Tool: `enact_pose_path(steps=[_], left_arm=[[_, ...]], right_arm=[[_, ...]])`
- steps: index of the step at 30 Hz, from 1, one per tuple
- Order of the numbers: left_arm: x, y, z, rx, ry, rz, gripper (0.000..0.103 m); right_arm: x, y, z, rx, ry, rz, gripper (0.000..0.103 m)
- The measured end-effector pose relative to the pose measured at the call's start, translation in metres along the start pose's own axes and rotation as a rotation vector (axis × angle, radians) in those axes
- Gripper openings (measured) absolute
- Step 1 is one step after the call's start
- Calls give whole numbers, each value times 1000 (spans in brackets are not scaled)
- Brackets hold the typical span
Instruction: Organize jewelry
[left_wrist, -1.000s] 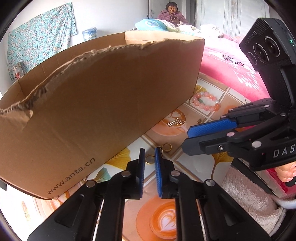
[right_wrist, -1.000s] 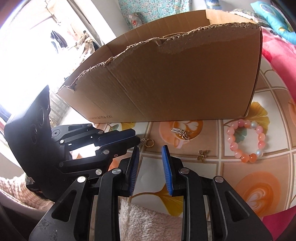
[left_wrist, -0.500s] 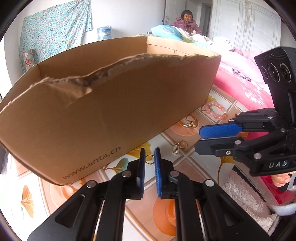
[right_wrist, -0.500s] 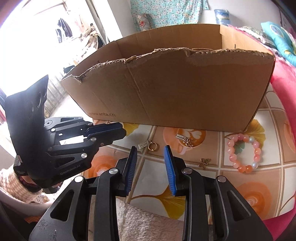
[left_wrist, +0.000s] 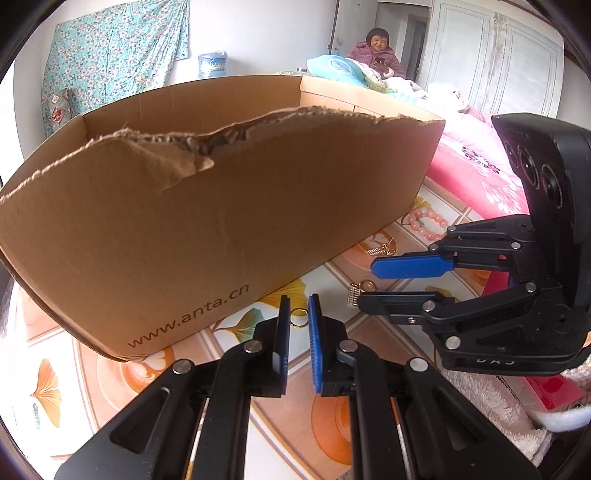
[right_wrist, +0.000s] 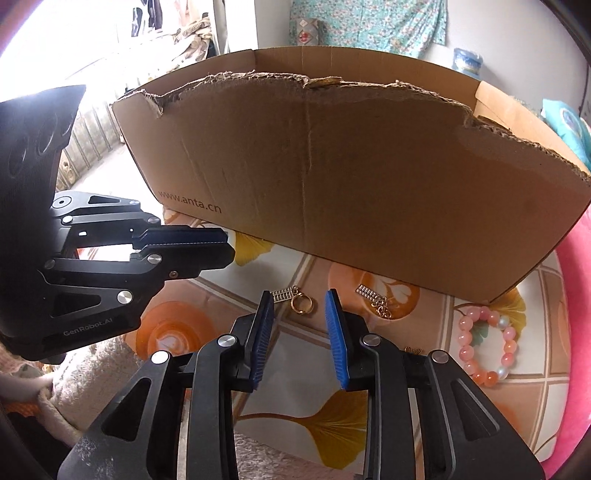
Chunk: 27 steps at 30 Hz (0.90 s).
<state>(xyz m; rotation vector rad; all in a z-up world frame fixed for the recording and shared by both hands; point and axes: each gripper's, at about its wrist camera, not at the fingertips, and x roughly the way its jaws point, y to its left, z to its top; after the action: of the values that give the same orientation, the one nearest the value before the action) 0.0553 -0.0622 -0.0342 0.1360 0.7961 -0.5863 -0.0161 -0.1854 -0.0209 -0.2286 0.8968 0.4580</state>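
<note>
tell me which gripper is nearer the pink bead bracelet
Right. The right gripper sits a short way left of the bracelet; the left gripper is farther left, beyond it.

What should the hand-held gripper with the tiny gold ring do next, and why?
Probably lift the left hand-held gripper over the torn front wall of the cardboard box and let go inside. Its jaws are shut on the gold ring, and the open-topped box stands right behind it.

Left gripper (left_wrist: 297, 314) jaws nearly closed, right gripper (right_wrist: 299, 308) jaws closing, both angled down
</note>
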Motion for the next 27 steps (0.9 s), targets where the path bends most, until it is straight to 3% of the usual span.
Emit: enact_pose_path(steps=[2, 5, 10, 12, 19, 27], left_arm=[[0, 0, 0, -1, -2, -3, 9], [-2, 3, -1, -3, -6, -6, 9], [-3, 5, -1, -8, -8, -10, 9], [-3, 5, -1, -10, -8, -11, 9], [-3, 6, -1, -11, -7, -10, 9], [-3, 6, -1, -14, -7, -8, 9]], right_arm=[[1, 2, 1, -4, 0, -1, 23], [1, 1, 1, 2, 6, -5, 9], [-1, -4, 2, 36, 8, 13, 9], [-2, -6, 3, 52, 8, 29, 3], [-7, -16, 6, 60, 13, 44, 3], [-7, -25, 5, 79, 31, -10, 4]])
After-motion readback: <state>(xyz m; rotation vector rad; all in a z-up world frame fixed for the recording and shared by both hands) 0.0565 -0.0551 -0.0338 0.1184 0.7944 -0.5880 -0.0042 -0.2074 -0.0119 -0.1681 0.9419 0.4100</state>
